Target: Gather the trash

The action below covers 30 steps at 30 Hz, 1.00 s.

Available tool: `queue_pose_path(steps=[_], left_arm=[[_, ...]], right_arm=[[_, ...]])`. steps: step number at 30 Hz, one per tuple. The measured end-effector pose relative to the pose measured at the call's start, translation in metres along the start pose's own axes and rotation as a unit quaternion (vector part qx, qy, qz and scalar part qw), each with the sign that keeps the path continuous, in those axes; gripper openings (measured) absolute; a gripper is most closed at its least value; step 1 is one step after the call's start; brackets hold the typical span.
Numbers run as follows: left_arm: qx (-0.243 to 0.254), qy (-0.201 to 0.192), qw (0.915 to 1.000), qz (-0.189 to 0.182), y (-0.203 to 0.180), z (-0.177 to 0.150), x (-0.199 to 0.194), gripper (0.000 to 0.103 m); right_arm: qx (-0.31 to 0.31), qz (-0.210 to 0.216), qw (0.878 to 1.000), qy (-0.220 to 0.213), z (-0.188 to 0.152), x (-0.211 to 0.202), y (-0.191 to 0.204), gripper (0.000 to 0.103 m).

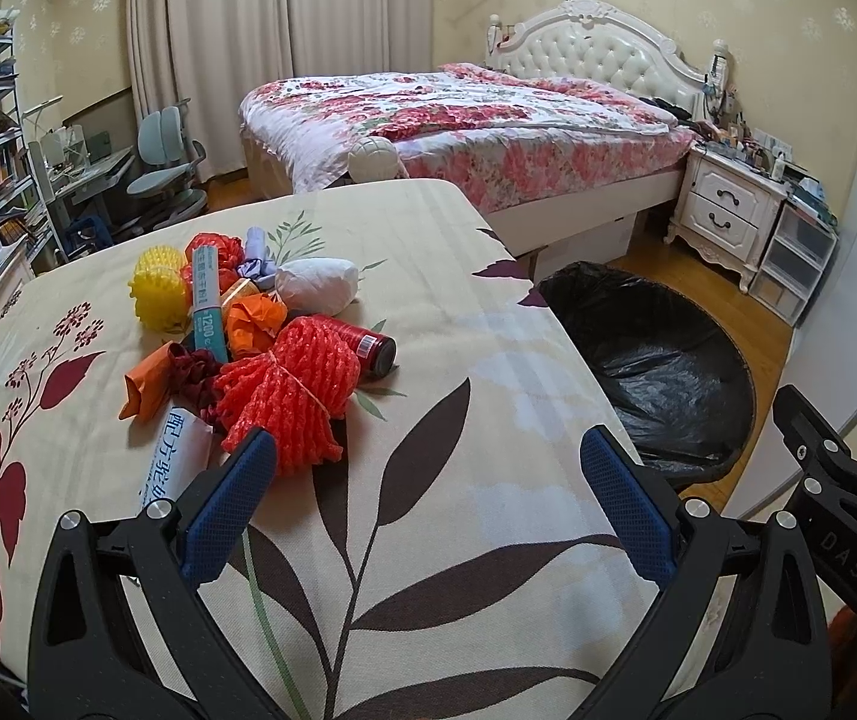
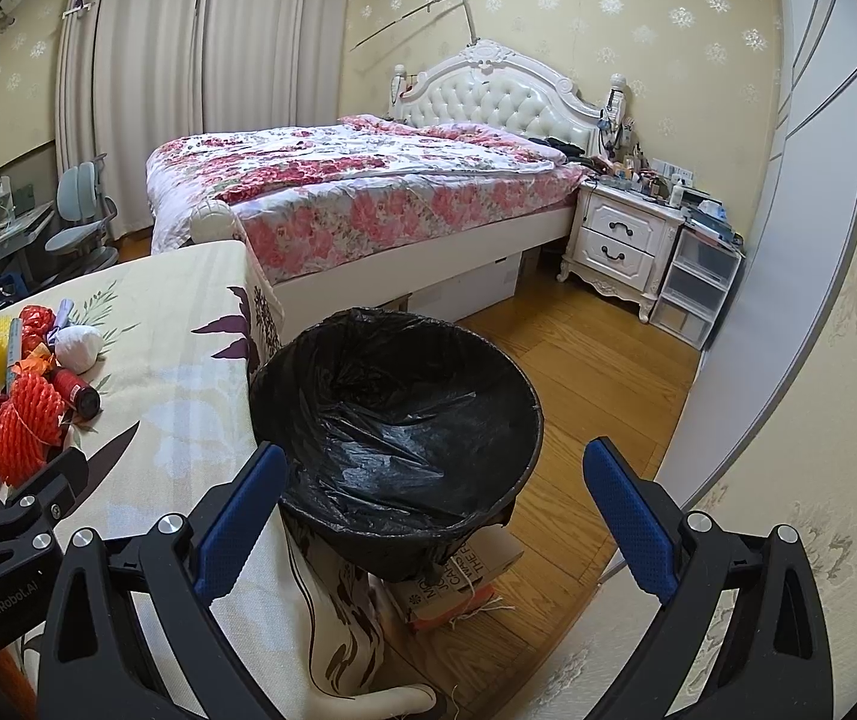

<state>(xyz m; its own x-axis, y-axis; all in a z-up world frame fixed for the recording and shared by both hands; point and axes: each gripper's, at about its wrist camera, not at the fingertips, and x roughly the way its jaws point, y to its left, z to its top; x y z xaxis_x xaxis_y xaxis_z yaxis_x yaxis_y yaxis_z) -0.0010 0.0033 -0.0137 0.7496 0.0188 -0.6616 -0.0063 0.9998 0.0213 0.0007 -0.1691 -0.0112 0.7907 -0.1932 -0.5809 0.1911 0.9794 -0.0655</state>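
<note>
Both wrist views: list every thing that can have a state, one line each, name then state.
left gripper: open, holds nothing, above the table.
right gripper: open, holds nothing, above the bin.
trash bin: lined with a black bag, no trash seen inside.
red foam net: on the table, tied with string, ungrasped.
red bottle: lying on its side.
white paper wad: crumpled, in the pile.
curtains: drawn shut.

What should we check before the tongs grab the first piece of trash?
1. Left tongs open and empty: ok.
2. Right tongs open and empty: ok.
3. Trash pile on the table, within view: ok.
4. Red foam net nearest the left tongs, nothing on top: ok.
5. Bin lined with a black bag, mouth open beside the table: ok.
6. Bin steady on the box beneath: cannot tell.
</note>
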Motion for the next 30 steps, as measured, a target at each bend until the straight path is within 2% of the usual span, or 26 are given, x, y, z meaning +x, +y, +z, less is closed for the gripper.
queue_pose_path(steps=[17, 20, 30], left_arm=[[0.006, 0.001, 1.0, 0.0, -0.004, -0.004, 0.001, 0.099], [0.006, 0.0, 1.0, 0.003, -0.003, -0.006, 0.0, 0.099], [-0.004, 0.009, 0.9997, 0.024, 0.029, -0.014, -0.007, 0.098]], right_arm=[[0.001, 0.004, 1.0, 0.002, -0.002, 0.006, 0.003, 0.097], [0.0, 0.008, 1.0, 0.005, -0.013, 0.009, 0.0, 0.097], [-0.016, 0.033, 0.999, 0.018, -0.017, 0.008, 0.018, 0.097]])
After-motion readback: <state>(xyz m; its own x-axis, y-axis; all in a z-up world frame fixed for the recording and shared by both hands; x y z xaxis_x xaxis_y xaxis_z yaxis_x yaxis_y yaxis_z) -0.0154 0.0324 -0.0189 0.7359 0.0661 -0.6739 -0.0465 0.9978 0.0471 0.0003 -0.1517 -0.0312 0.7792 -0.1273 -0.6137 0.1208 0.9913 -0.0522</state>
